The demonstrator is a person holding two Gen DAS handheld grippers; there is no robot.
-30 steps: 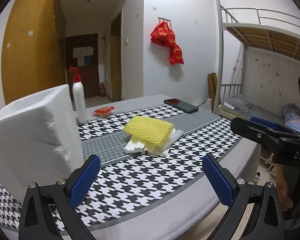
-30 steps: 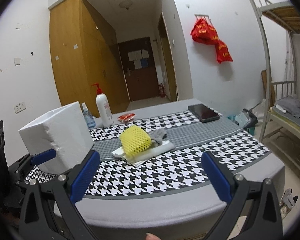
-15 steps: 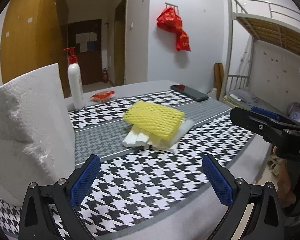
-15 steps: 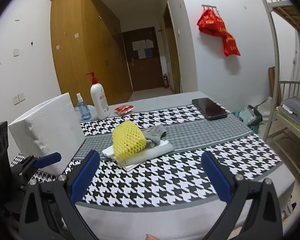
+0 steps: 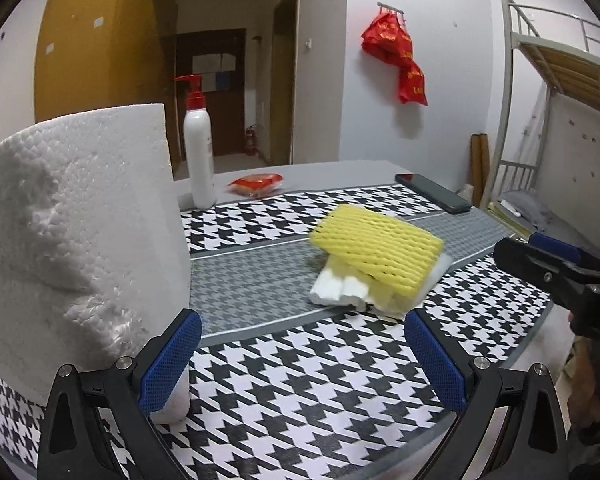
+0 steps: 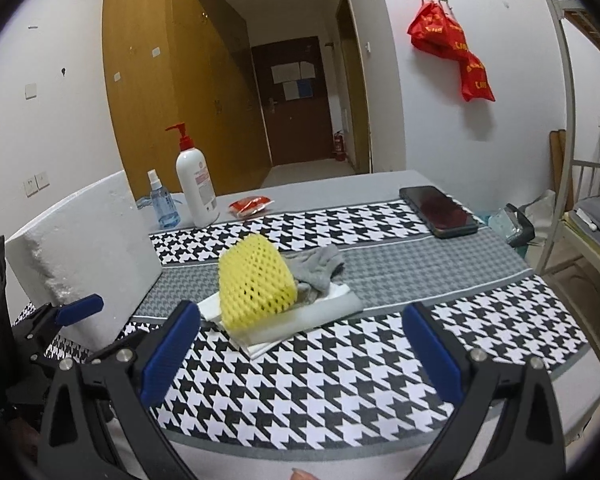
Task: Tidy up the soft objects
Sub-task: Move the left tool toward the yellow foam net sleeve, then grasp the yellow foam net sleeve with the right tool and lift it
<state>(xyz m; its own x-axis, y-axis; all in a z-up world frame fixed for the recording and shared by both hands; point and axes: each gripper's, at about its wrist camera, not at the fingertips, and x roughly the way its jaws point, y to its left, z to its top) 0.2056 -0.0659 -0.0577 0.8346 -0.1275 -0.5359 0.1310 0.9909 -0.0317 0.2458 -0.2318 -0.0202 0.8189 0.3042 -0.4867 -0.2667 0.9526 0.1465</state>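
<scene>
Both hand-held grippers, left (image 5: 302, 354) and right (image 6: 300, 350), gape wide and empty; yellow foam net (image 6: 256, 282), grey sock (image 6: 318, 268) and white foam sheets (image 5: 340, 290) lie heaped, unsorted, on the desk (image 6: 380, 380)

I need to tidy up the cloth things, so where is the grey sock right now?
In the right wrist view the grey sock lies mid-table on the white foam sheet, touching the right side of the yellow foam net.

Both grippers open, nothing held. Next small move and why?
Probably ease the right gripper forward to straddle the yellow foam net: it tops the soft pile, sits nearly centred ahead of the open jaws, and the left gripper is crowded by the styrofoam block.
</scene>
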